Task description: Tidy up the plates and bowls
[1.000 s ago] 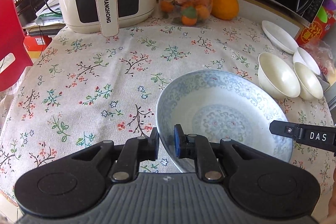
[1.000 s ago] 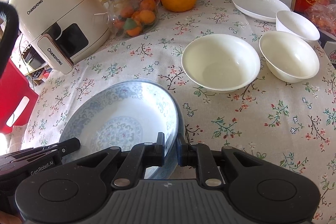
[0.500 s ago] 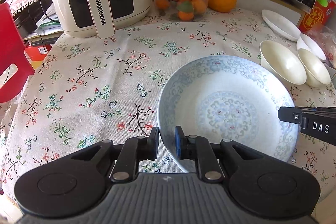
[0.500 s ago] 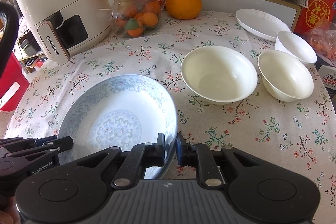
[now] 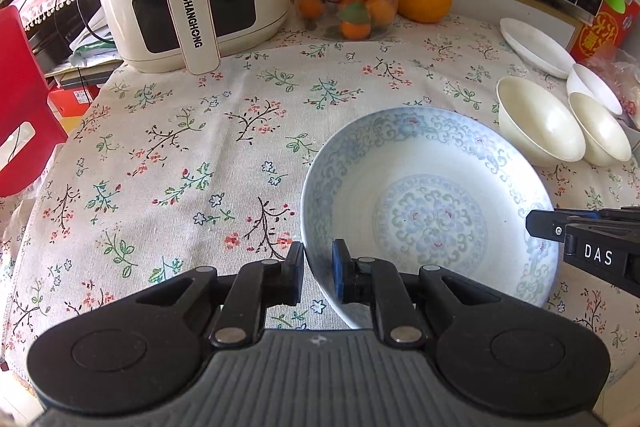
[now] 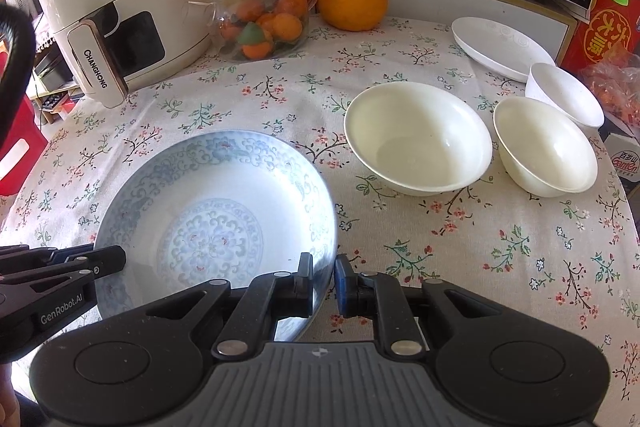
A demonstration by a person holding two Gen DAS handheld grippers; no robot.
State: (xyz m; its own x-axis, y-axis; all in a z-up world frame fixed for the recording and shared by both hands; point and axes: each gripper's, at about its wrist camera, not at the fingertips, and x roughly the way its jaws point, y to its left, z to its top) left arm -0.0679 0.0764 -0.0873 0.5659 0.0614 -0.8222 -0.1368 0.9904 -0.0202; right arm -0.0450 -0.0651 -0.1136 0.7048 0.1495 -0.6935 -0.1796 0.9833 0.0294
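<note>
The blue plate (image 5: 430,203) sits toward the table's (image 5: 180,155) near edge, gripped on two opposite sides. The left gripper (image 5: 316,273) has its jaws clamped across the plate's left rim; the right gripper (image 6: 323,283) has its jaws clamped across the right rim. Toward the right edge stand a large bowl (image 6: 418,139) and a small bowl (image 6: 546,147) just beside it, then a third bowl (image 6: 564,95) and a white plate (image 6: 500,47) toward the far right corner.
</note>
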